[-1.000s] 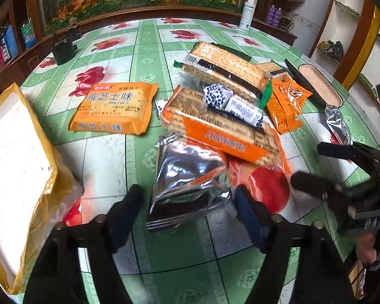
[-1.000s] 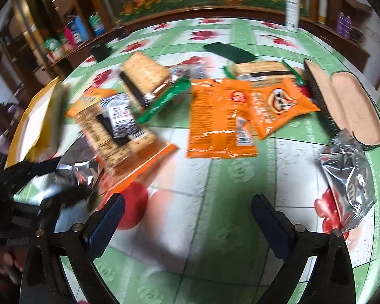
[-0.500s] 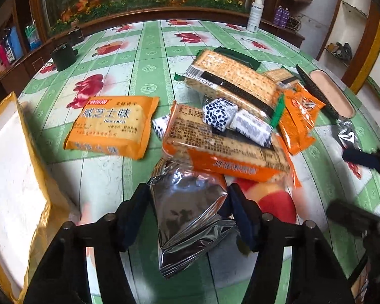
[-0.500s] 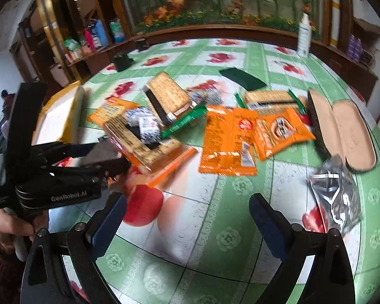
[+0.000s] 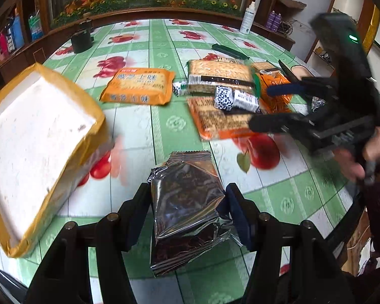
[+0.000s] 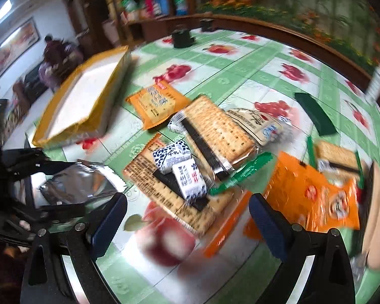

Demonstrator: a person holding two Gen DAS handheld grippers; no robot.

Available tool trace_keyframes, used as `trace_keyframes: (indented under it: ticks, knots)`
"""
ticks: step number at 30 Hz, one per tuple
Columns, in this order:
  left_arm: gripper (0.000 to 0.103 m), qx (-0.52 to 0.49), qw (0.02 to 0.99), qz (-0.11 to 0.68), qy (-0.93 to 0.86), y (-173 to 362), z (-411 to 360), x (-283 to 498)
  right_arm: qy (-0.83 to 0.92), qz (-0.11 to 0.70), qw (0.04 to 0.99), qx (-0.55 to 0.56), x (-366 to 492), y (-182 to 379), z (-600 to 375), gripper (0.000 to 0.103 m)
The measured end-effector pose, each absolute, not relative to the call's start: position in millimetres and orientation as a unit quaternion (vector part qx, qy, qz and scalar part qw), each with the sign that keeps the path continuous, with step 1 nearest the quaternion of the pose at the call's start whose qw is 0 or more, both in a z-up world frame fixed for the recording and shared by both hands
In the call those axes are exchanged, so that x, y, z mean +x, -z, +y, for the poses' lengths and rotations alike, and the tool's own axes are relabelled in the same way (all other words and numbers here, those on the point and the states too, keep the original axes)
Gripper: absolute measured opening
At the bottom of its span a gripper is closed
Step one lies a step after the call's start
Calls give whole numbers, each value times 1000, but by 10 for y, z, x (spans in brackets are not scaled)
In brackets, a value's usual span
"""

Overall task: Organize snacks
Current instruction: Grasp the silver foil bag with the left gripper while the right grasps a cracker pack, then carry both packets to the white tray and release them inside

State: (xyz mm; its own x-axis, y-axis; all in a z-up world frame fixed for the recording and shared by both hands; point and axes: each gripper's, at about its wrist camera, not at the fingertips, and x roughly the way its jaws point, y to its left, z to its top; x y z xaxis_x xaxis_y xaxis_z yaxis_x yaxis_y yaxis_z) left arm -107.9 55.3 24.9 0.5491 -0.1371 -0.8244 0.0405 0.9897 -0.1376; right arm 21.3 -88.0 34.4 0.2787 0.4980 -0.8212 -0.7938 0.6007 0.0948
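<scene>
Slippage is looming: left tool (image 5: pixel 187 200) is clenching the crinkly foil packet (image 5: pixel 187 202) beside the yellow-taped box (image 5: pixel 38 136), right tool (image 6: pixel 187 215) is gaping empty.

Foil packet (image 5: pixel 187 202) lower part hidden between fingers – orange packets (image 6: pixel 314 197) motion-blurred, print unreadable.
</scene>
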Motion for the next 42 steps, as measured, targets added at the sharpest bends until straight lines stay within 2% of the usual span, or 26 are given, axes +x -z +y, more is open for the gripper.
trace_keyframes:
  ticks: [9, 13, 21, 23, 27, 29, 30, 32, 34, 36, 39, 42]
  knots:
    - [60, -53, 880, 470, 52, -215, 581, -1128, -430, 443, 751, -235, 113, -151, -703, 99]
    - [60, -61, 878, 472, 49, -187, 630, -1119, -483, 459, 711, -226, -203, -220, -776, 95]
    - [60, -63, 879, 470, 38, -173, 668, -1143, -449, 438, 746, -224, -183, -106, -595, 94]
    - [60, -63, 880, 470, 36, -170, 679, -1141, -435, 420, 759, -241, -203, -78, -514, 63]
    - [61, -62, 879, 471, 32, -170, 673, -1132, -420, 429, 766, -228, -188, -107, -487, 61]
    - [61, -60, 880, 471, 30, -171, 666, -1125, -417, 453, 767, -181, -140, -122, -600, 60]
    - [61, -57, 880, 471, 29, -169, 657, -1117, -424, 479, 759, -118, -55, -142, -723, 60]
    - [61, -54, 881, 470, 27, -167, 652, -1109, -443, 526, 726, 36, 139, -98, -989, 59]
    - [61, -53, 881, 469, 27, -166, 640, -1105, -455, 568, 640, 248, 318, 181, -1362, 58]
    - [60, -55, 881, 469, 27, -169, 636, -1097, -453, 563, 591, 359, 331, 383, -1573, 58]
    - [60, -56, 881, 470, 30, -177, 617, -1091, -452, 554, 572, 402, 247, 441, -1707, 58]
    - [60, -57, 882, 466, 40, -217, 580, -1108, -457, 546, 590, 380, 172, 353, -1725, 58]
